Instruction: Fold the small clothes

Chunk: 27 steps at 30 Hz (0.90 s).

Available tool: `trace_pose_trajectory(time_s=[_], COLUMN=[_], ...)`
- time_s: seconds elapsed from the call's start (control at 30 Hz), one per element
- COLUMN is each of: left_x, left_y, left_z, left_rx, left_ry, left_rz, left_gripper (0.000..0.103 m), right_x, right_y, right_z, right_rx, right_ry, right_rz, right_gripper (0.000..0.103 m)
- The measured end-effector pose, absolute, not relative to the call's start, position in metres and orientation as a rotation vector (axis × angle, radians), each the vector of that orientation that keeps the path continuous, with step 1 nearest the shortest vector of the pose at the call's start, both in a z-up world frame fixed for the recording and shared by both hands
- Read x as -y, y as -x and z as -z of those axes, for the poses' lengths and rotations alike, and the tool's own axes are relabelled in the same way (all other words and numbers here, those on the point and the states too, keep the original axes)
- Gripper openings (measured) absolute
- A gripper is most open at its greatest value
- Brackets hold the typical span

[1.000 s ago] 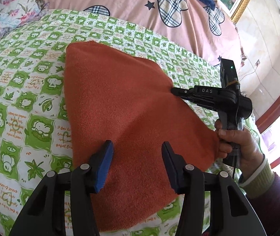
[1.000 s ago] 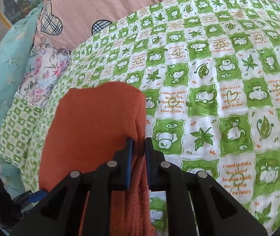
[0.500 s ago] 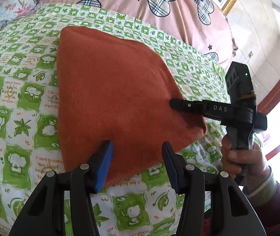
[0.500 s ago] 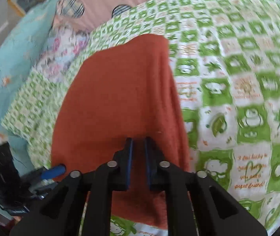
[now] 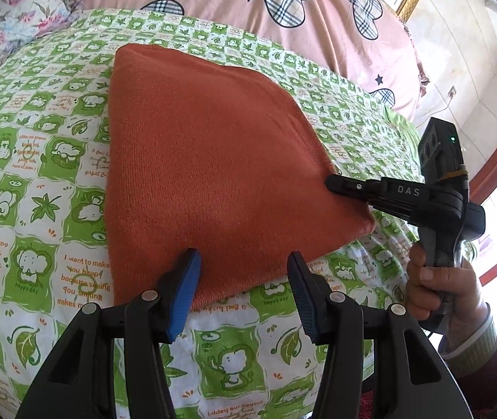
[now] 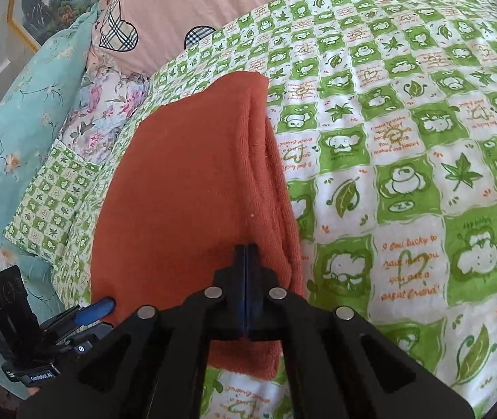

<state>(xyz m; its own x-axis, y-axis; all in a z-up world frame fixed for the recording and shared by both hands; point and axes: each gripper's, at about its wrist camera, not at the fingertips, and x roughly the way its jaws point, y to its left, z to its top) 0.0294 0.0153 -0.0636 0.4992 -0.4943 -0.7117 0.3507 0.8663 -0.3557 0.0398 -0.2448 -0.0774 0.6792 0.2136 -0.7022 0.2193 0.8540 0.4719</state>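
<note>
Bed cover [image 5: 38, 209], green-and-white check with animal prints: spread flat as the working surface; a pink quilt [image 5: 213, 7] with plaid hearts is seen behind it.

Orange knitted garment [image 5: 213, 174]: laid on the cover as a folded, roughly four-sided stack; layered edges are visible along its right side in the right wrist view.

Left gripper [image 5: 245, 279]: held wide, nothing between the blue pads, poised over the garment's near edge.

Right gripper [image 6: 246, 255]: pressed fully together at the garment's layered edge; whether cloth is pinched cannot be told.

Risk, as judged: if the right gripper is drawn away with cloth caught, the top layer may be dragged and the stack skewed. Loose knit is likely to slip.
</note>
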Motion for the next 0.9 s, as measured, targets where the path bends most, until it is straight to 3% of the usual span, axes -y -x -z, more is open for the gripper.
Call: trace_pose_trajectory(time_s=[0.53,0.73,0.8,0.87,0.9], left_x=[-0.013,-0.019,-0.021,-0.024,-0.026], left_y=[-0.007,0.013,0.019,0.021,0.023], left_z=[0.058,0.046,0.041,0.038,0.037], left_rx=[-0.946,-0.913,-0.899,-0.895,-0.895], left_ry=[0.112,0.063,0.047,0.052,0.058], left_rz=[0.388,0.306,0.283,0.267,0.265], left_gripper=[0.052,0.056,0.064,0.084,0.086], right_x=[0.235,0.238,0.236,0.23,0.226], right_y=[0.0,0.025,0.033,0.041,0.044], right_z=[0.078,0.065,0.062,0.059,0.058], right_rx=[-0.867,-0.843,-0.84,-0.838,-0.835], right_ry=[-0.473,-0.478,-0.48,-0.458,-0.444], right_rz=[0.088,0.139,0.138,0.134,0.133], right_gripper=[0.0,0.009,0.014,0.042,0.049])
